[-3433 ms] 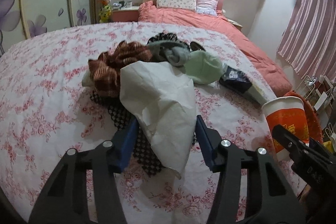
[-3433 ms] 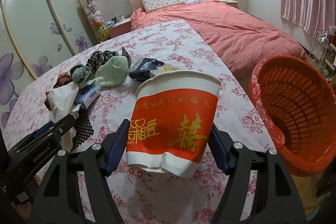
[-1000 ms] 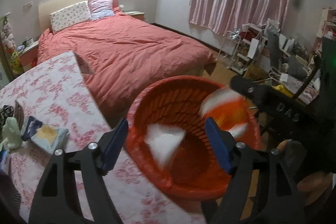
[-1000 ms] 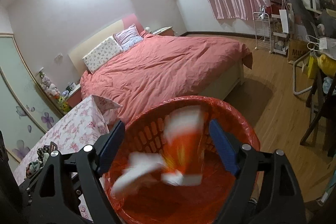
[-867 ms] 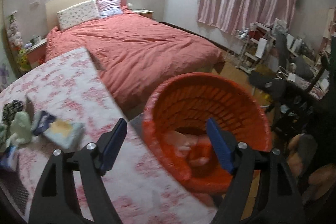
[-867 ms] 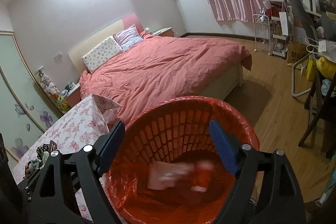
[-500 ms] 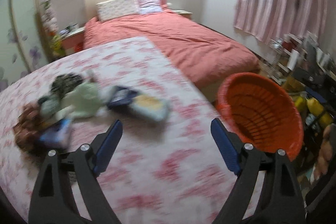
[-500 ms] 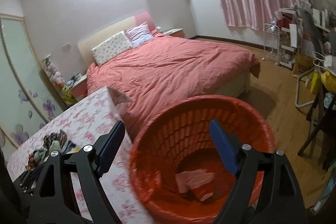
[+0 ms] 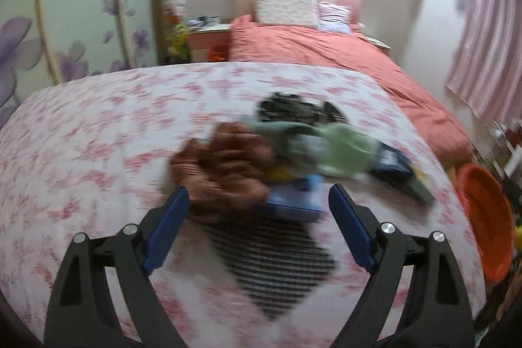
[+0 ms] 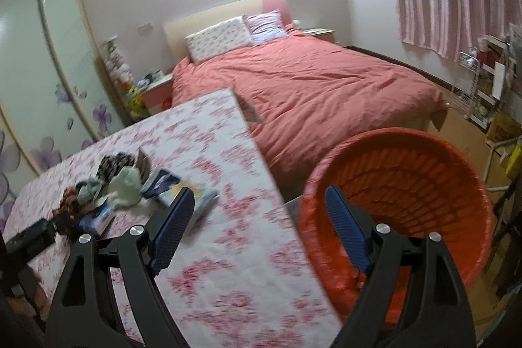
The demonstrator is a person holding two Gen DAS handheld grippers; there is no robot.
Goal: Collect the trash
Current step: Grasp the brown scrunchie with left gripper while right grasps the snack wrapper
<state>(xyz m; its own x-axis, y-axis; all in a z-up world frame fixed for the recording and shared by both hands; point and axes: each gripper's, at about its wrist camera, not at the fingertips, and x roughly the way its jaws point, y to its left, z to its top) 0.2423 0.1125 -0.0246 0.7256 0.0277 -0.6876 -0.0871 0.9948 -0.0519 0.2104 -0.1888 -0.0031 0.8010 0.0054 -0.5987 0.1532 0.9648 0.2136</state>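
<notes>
left wrist view: left hand-held gripper (image 9: 257, 229) open, empty, back over desk (image 9: 98, 152) clutter; cup, tissue now binned; right hand-held gripper (image 10: 259, 229) open.

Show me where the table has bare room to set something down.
Free: the flowered cloth left of the brown cloth, and the strip between the packets and the orange basket. Crowded: the middle, where brown cloth, green cloth, blue pack and black mesh mat bunch together.
</notes>
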